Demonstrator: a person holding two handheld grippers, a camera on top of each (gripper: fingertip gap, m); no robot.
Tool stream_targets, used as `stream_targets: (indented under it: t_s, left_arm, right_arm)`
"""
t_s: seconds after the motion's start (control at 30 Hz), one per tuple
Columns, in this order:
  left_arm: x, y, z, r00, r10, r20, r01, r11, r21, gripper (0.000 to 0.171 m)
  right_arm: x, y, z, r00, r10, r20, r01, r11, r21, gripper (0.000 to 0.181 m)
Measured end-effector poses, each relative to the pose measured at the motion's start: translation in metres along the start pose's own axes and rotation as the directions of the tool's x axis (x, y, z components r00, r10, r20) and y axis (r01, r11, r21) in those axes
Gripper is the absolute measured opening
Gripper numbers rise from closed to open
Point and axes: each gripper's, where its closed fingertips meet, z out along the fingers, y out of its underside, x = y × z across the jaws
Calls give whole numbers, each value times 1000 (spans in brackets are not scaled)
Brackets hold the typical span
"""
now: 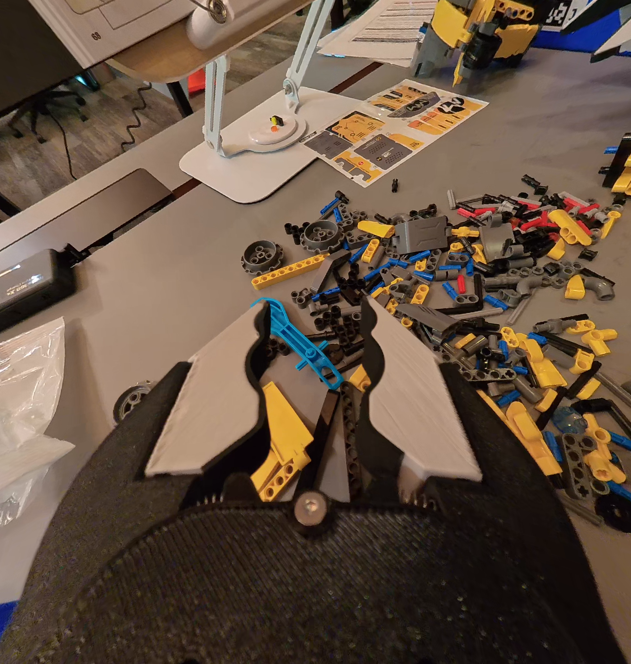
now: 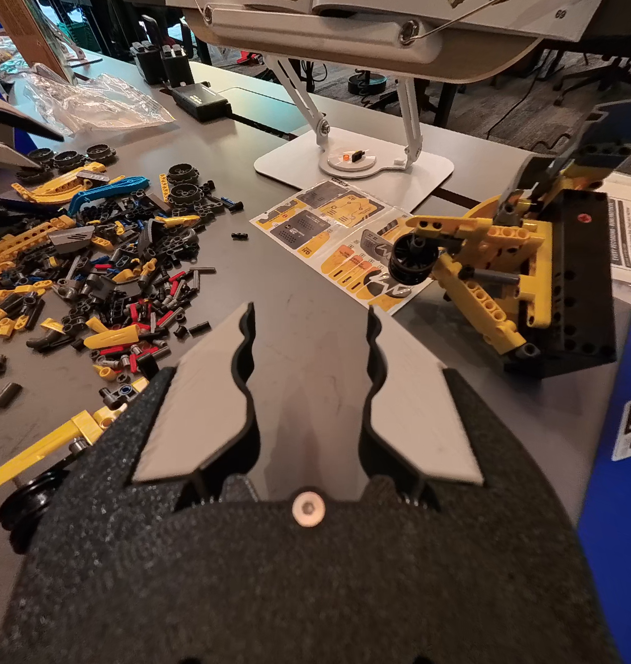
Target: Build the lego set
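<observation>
My left gripper (image 1: 315, 305) is open and hangs low over the near edge of a pile of toy building parts (image 1: 450, 273) in yellow, black, grey, blue and red. A light blue lever tool (image 1: 299, 345), a yellow panel (image 1: 285, 424) and a black holed beam (image 1: 349, 431) lie between and under its fingers; whether they touch is unclear. My right gripper (image 2: 310, 309) is open and empty above bare grey table (image 2: 306, 359). The pile (image 2: 102, 273) is to its left. A partly built yellow and black model (image 2: 515, 273) with a black wheel (image 2: 411, 258) stands to its right.
A printed sticker sheet (image 2: 328, 233) lies ahead, in front of a white stand base (image 2: 353, 169) holding an open booklet overhead. Clear plastic bags (image 1: 15, 413) and a black box (image 1: 23, 284) lie at the left. A blue box (image 2: 615, 467) stands at the right. Another yellow model (image 1: 472, 36) stands at the back. Tip to tip, the grippers are about 35 centimeters apart.
</observation>
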Motion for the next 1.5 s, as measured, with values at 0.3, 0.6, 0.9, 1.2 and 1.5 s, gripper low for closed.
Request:
stream_targets:
  t_s: [0.3, 0.6, 0.9, 1.2, 1.5]
  left_arm:
    - [16, -6, -2, 998, -7, -67, 7, 1000, 11, 29]
    - [28, -17, -10, 991, -23, -132, 30, 998, 51, 7]
    - [71, -17, -6, 961, 67, -270, -62, 998, 30, 15]
    - [104, -2, 12, 954, 45, -298, -84, 989, -119, 10]
    - [120, 19, 21, 943, -20, -332, -67, 966, -249, 19]
  right_arm:
    - [1, 1, 0, 1000, 19, 9, -19, 1000, -4, 63]
    - [2, 1, 1, 998, 52, 33, -52, 999, -7, 63]
    - [3, 0, 0, 992, 105, 75, -105, 994, -3, 63]
    - [2, 1, 1, 989, 114, 89, -113, 993, -13, 63]
    - [1, 2, 2, 991, 105, 88, -104, 994, -21, 63]
